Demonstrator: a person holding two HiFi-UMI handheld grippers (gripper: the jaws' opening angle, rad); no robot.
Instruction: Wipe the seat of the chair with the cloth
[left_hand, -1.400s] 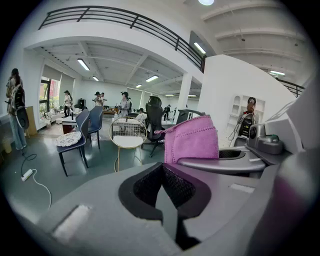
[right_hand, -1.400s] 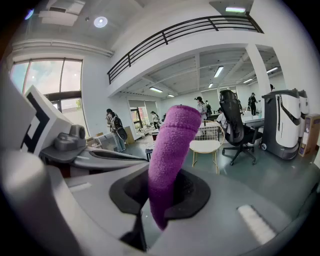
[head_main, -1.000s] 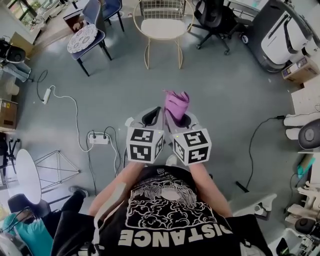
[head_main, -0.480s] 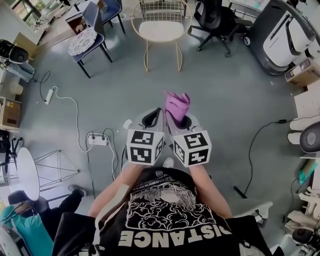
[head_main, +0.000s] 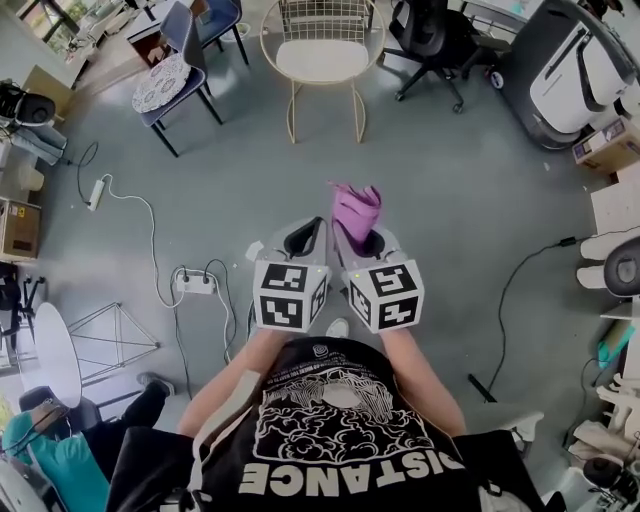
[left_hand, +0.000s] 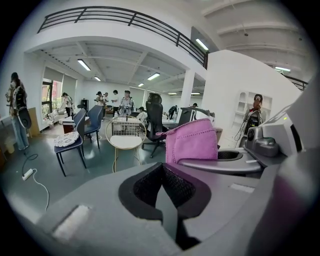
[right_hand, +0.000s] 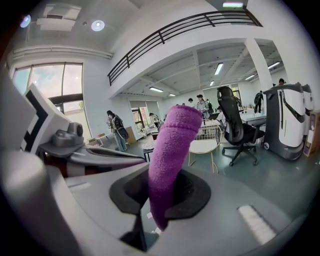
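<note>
The chair (head_main: 322, 58) has a gold wire frame and a white seat and stands across the grey floor, far ahead of both grippers. It also shows small in the left gripper view (left_hand: 125, 141) and, partly hidden, behind the cloth in the right gripper view (right_hand: 205, 145). My right gripper (head_main: 368, 243) is shut on a purple cloth (head_main: 355, 210), which sticks up from its jaws (right_hand: 167, 160). My left gripper (head_main: 305, 238) is held close beside it at chest height, jaws shut with nothing between them (left_hand: 162, 187). The cloth (left_hand: 192, 141) shows to its right.
A blue chair with a patterned cushion (head_main: 165, 80) stands at the left and a black office chair (head_main: 430, 40) at the right of the gold chair. A power strip with cables (head_main: 195, 280) lies on the floor left. A white machine (head_main: 570, 70) stands far right.
The floor and chairs shift slightly in the head view. Both grippers keep the same pose, and the cloth stays in the right one.
</note>
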